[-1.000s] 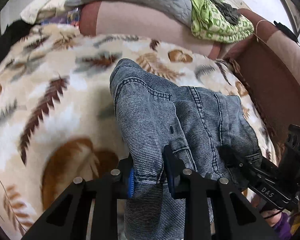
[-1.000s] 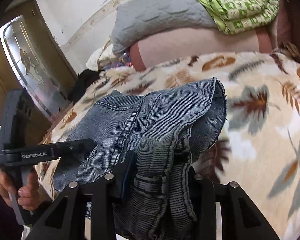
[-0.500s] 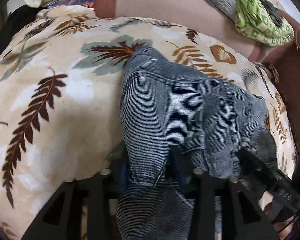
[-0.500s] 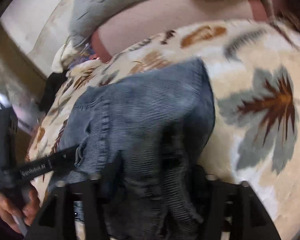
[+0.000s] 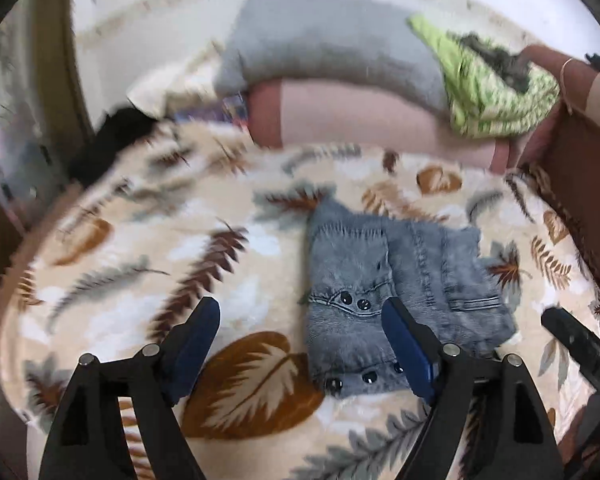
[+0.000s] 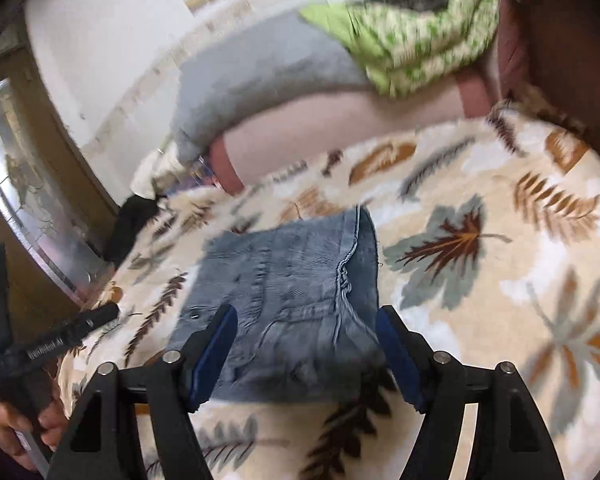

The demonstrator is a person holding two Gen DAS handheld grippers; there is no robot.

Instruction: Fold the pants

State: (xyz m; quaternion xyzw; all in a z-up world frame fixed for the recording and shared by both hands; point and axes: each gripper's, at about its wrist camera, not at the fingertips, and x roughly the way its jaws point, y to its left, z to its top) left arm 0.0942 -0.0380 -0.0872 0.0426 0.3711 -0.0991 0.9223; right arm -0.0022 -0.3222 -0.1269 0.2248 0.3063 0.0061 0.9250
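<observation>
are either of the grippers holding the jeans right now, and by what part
Nothing is held. The left gripper and right gripper are both open, and the folded jeans lie free on the leaf-print blanket.

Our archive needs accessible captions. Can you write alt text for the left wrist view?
Folded grey-blue jeans lie on a leaf-print blanket, with the open left gripper above their near edge, holding nothing. Behind are a grey quilt and green cloth.

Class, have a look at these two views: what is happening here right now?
A person holding two grippers is folding jeans on a leaf-patterned blanket. The jeans lie in a compact folded bundle on the blanket. The left gripper and the right gripper are both open above the bundle, gripping nothing.
</observation>
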